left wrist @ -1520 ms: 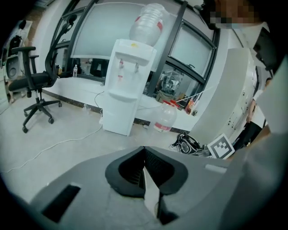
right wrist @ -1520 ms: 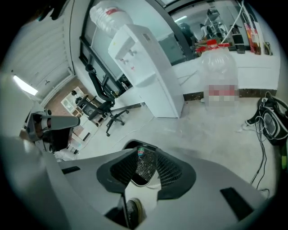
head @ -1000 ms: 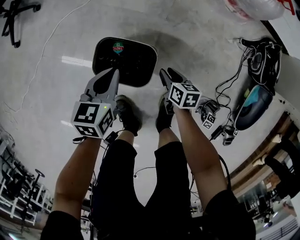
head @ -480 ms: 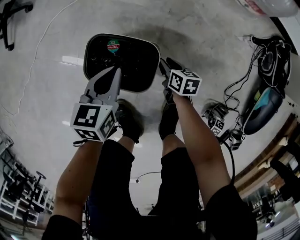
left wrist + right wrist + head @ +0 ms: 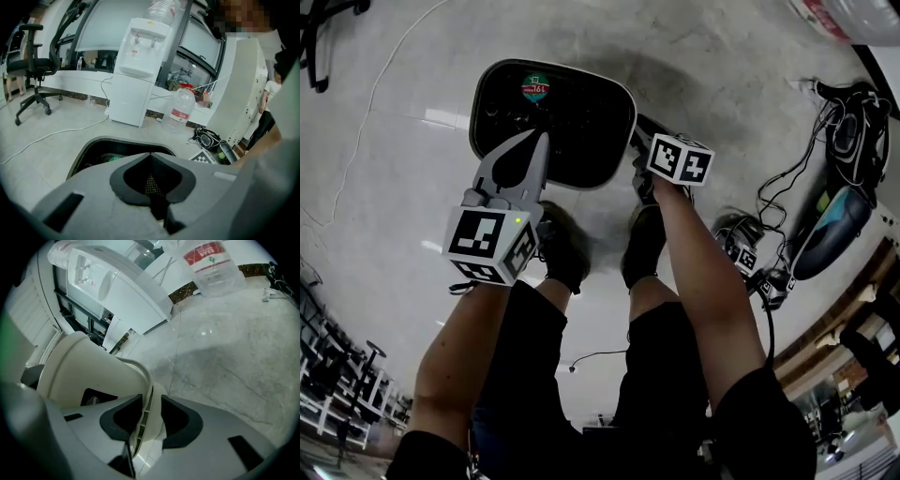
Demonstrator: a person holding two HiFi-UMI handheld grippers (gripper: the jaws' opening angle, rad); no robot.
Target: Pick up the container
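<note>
The container (image 5: 581,77) is a white bin lined with a black bag, standing on the floor in front of the person's feet. A green-and-red item lies inside at its far edge. My left gripper (image 5: 539,141) hovers over the bin's near left part with its jaws closed together and nothing between them; in the left gripper view (image 5: 151,157) the dark opening (image 5: 93,150) lies just beyond its tips. My right gripper (image 5: 638,124) sits at the bin's right rim. The right gripper view (image 5: 151,401) shows the white rim (image 5: 145,376) filling the narrow gap between both pads.
A white water dispenser (image 5: 138,70) and a large water jug (image 5: 180,110) stand beyond the bin. An office chair (image 5: 33,65) is at far left, and a white cable (image 5: 47,136) runs across the floor. Black gear and cords (image 5: 825,187) lie at right. The person's shoes (image 5: 562,248) are just behind the bin.
Both grippers have sunk toward the bin, which looks larger now. The right gripper moved from beside the right edge onto the rim. The bin stays on the floor.
</note>
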